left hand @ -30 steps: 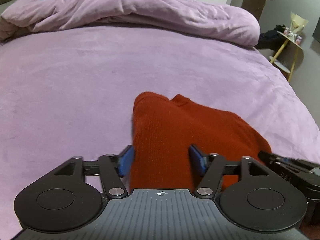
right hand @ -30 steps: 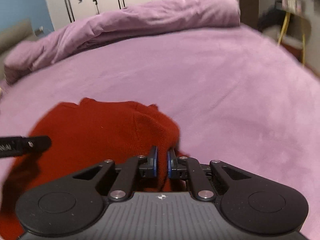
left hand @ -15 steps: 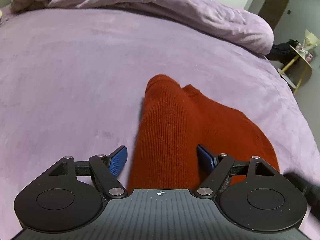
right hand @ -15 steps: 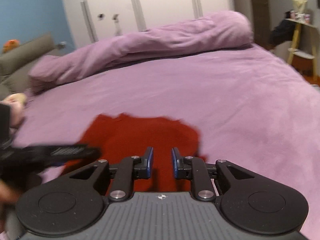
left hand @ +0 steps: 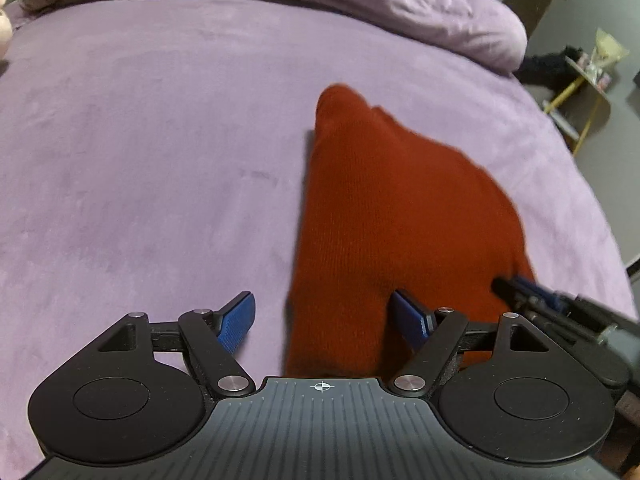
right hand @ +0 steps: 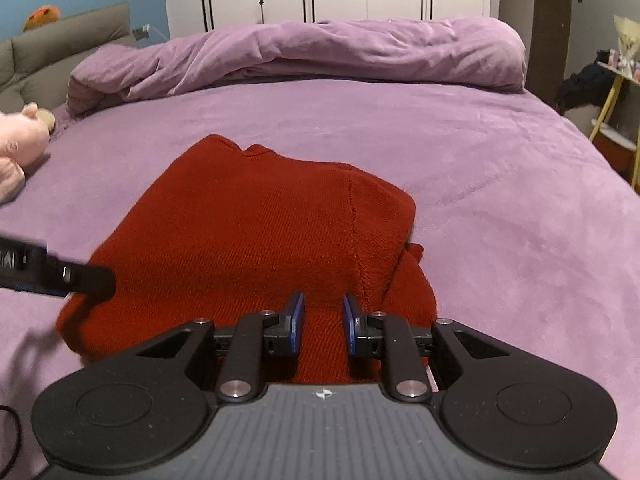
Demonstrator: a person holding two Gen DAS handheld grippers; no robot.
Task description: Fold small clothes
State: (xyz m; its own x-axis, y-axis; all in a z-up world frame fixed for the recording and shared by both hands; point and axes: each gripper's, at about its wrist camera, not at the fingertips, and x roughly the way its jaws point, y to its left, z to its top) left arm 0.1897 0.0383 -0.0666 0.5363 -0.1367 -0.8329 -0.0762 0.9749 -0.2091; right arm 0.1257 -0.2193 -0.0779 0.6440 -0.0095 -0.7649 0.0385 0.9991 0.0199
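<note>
Both grippers tilt down over the sweater (right hand: 256,232): left gripper (left hand: 324,320) wide apart, right gripper (right hand: 322,322) slightly apart, neither gripping.

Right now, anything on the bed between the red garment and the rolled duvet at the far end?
No. The right wrist view shows only bare purple sheet between the red garment and the duvet; the left wrist view agrees.

Left gripper (left hand: 322,320), right gripper (right hand: 322,322): black linkage arms, silver screws, blue ribbed pads (left hand: 236,322), ridged grey housing.
</note>
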